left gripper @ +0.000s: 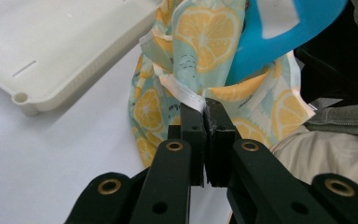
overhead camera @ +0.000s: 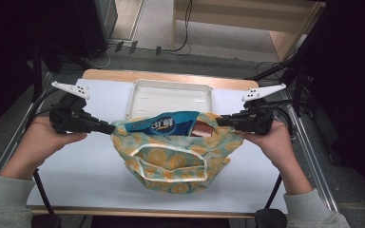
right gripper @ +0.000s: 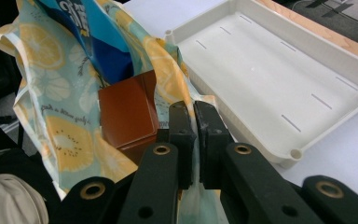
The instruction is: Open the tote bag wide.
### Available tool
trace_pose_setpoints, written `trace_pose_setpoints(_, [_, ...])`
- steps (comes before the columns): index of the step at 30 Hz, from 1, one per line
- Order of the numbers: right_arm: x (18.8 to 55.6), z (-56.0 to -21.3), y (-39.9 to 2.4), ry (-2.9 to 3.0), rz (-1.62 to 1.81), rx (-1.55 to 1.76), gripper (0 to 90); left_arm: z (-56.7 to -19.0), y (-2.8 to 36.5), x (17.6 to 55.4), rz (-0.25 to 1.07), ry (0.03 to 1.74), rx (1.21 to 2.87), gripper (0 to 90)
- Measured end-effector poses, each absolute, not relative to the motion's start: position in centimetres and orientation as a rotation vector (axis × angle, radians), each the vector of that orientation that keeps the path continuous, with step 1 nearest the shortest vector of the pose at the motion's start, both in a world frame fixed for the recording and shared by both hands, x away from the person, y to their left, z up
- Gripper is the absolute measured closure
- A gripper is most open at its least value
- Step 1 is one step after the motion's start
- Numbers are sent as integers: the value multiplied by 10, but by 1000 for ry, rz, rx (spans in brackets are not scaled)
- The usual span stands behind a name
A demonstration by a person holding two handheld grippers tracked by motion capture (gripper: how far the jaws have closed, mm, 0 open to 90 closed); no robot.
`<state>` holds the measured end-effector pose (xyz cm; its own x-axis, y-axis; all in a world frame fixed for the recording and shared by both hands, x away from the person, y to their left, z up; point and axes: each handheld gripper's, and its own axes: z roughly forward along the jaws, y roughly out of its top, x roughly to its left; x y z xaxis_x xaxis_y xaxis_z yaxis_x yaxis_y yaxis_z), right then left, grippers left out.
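A cloth bag [overhead camera: 171, 161] printed with orange slices rests on the white table, its mouth stretched wide between my two grippers. My left gripper [overhead camera: 111, 128] is shut on the bag's left rim; in the left gripper view the jaws [left gripper: 204, 109] pinch the white hem of the bag [left gripper: 205, 28]. My right gripper [overhead camera: 221, 121] is shut on the right rim, with the fabric of the bag [right gripper: 65, 130] caught between its jaws [right gripper: 193, 112]. A blue snack packet [overhead camera: 164, 123] [right gripper: 88, 28] sticks out of the mouth. A brown box [overhead camera: 203, 129] [right gripper: 128, 114] lies inside beside it.
A white plastic tray [overhead camera: 171, 85] [right gripper: 270, 65] lies just behind the bag, near the table's far edge. The white table sheet [overhead camera: 85, 166] has free room left, right and in front of the bag. Dark stands and cables flank the table.
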<state>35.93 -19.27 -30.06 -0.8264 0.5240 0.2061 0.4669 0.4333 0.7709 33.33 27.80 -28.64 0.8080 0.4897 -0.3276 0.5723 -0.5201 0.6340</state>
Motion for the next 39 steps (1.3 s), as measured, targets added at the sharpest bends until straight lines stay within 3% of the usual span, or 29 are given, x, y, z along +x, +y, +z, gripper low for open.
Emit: trace_pose_setpoints(39, [363,-379,-200,2591,1431,1081,865,-382,276,339,-218,864,2169,894])
